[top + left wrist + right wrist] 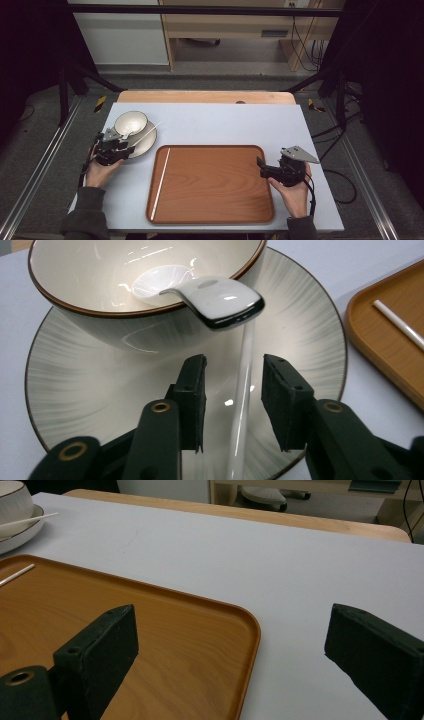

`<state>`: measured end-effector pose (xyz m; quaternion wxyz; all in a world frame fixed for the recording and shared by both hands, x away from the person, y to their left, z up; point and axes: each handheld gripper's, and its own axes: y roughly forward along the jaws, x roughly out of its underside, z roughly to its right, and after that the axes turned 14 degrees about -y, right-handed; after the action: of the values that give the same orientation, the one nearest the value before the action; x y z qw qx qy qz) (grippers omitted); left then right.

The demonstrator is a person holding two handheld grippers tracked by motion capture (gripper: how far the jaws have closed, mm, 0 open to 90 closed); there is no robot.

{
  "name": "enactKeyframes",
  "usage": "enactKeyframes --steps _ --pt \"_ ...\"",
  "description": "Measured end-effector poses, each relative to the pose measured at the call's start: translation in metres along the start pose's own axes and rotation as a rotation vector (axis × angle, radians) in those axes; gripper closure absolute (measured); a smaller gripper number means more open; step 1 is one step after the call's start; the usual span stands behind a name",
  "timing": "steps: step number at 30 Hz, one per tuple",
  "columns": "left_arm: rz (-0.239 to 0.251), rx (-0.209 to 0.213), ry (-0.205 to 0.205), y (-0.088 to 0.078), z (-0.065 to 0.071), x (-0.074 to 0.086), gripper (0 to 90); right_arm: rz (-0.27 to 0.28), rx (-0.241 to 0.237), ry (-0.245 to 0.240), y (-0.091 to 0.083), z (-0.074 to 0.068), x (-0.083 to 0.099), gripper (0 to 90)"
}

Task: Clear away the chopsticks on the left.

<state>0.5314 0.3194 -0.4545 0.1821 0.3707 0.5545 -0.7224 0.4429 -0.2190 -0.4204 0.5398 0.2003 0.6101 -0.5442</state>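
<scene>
Grey floor and dark frame rails surround the table (225, 120), which carries a pale blue-grey top. On it lies a brown wooden tray (210, 184) with one white chopstick (161, 183) along its left side. Beyond the tray's left far corner sits a grey streaked plate (145, 142), and on the plate stands a cream bowl (131, 123) with a brown rim. A white ceramic spoon (220, 299) rests in the bowl, its handle projecting over the rim. A second white chopstick (241, 400) lies across the plate. The left tongs (234, 390) hover low over the plate with this chopstick between the jaws; the pads stand apart and do not touch it. The right tongs (230, 655) sit at the tray's right edge, jaws wide apart, holding nothing.
</scene>
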Motion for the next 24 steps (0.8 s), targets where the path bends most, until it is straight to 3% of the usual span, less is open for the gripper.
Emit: enactKeyframes --steps 10,17,24 --pt "-0.026 0.026 -0.001 0.003 0.0 0.001 79.4 -0.002 0.0 -0.002 0.0 0.0 0.0 7.0" --pt "-0.037 0.049 -0.014 0.003 0.004 0.001 83.3 0.0 0.0 -0.002 0.0 0.0 0.0 7.0" --pt "-0.048 0.04 -0.014 0.001 0.009 0.001 83.9 -0.001 0.002 0.0 0.0 0.0 0.0 7.0"
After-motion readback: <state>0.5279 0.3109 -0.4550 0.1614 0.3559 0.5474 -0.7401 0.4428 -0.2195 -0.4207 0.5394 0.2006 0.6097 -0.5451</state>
